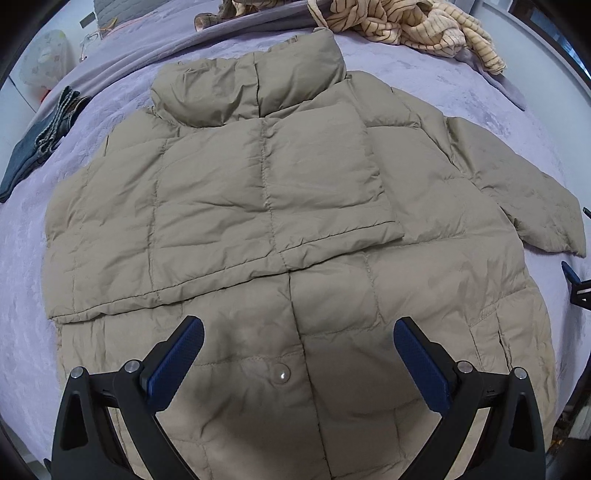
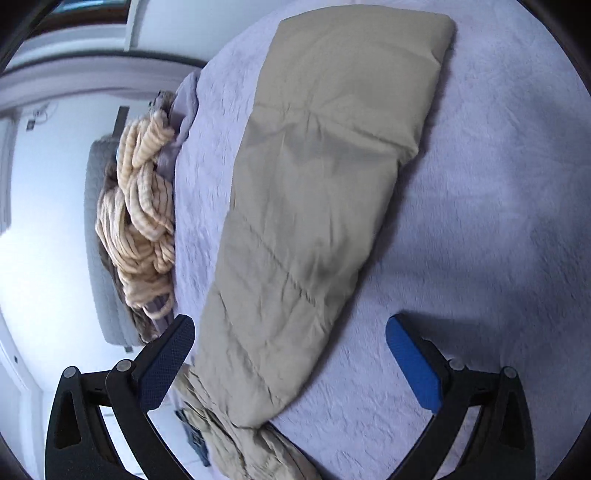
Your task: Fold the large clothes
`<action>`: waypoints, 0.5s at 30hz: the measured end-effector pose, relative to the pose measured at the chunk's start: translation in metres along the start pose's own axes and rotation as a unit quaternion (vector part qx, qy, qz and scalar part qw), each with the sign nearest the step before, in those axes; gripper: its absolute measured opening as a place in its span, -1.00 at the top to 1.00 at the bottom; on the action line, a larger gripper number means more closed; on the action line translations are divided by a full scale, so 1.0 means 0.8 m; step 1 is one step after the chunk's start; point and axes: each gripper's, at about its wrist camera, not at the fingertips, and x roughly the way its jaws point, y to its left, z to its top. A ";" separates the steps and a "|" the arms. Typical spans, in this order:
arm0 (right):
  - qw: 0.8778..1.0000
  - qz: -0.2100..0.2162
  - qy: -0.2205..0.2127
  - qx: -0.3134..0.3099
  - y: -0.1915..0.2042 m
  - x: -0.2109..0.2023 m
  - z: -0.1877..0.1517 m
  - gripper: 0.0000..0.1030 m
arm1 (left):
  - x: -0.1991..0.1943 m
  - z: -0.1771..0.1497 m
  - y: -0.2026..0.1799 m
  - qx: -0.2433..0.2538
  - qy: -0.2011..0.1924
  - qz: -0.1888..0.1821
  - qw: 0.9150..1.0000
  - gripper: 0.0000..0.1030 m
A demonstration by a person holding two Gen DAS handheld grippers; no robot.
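A tan puffer jacket (image 1: pixel 280 206) lies flat on the lilac bed cover (image 1: pixel 461 92), collar at the far side. Its left sleeve is folded across the chest; its right sleeve (image 1: pixel 517 199) lies out to the right. My left gripper (image 1: pixel 299 336) is open and empty above the jacket's lower front, near a snap button (image 1: pixel 281 373). In the right wrist view my right gripper (image 2: pixel 290 332) is open and empty over the outstretched sleeve (image 2: pixel 314 206), which runs away from me between the fingers. The tip of the right gripper shows at the right edge of the left wrist view (image 1: pixel 576 284).
A yellow striped garment (image 1: pixel 406 22) is heaped at the far edge of the bed; it also shows in the right wrist view (image 2: pixel 144 221). Dark jeans with a belt (image 1: pixel 40 144) lie at the left edge. A grey cloth (image 1: pixel 509 88) lies far right.
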 end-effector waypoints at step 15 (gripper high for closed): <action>0.990 0.098 0.008 0.104 -0.002 0.031 0.032 0.81 | -0.014 0.025 0.032 -0.034 -0.032 0.033 0.998 -1.00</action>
